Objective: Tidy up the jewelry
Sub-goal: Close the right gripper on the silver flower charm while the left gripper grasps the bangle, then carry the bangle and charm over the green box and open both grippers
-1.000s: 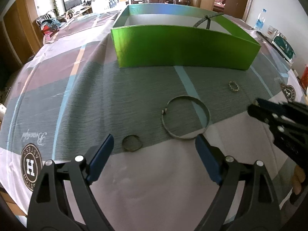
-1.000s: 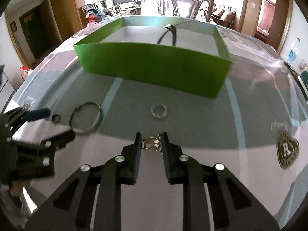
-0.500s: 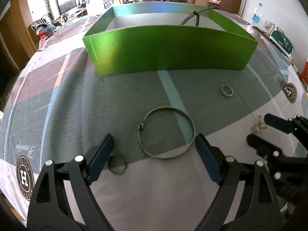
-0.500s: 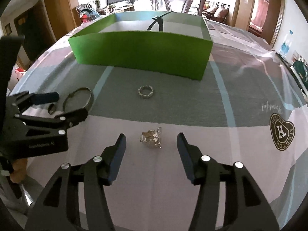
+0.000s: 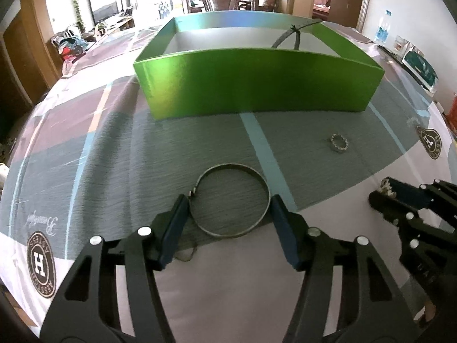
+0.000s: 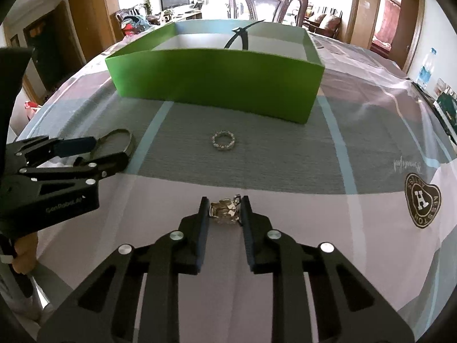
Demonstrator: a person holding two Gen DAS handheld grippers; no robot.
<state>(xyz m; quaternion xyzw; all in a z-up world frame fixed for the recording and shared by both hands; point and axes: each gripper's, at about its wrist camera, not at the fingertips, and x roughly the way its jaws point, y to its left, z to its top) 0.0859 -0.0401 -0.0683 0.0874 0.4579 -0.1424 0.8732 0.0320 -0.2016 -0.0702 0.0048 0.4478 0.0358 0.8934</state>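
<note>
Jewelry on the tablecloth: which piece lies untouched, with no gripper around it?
The small studded ring, alone on the grey band before the green box. The bangle sits between the closing left gripper; the crumpled silver piece between the closing right gripper.

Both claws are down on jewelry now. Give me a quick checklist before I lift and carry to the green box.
1. Bangle between left claw pads: ok; jaws closing, pads at its rim.
2. Left grip firm: cannot tell.
3. Silver clip piece between right claw pads: ok; jaws closing, pads against it.
4. Green box open on top: ok; a dark band already inside.
5. Path to box: not ok for right claw; the beaded ring lies on the cloth between.
6. Small ring under left claw: not ok, not gripped.
</note>
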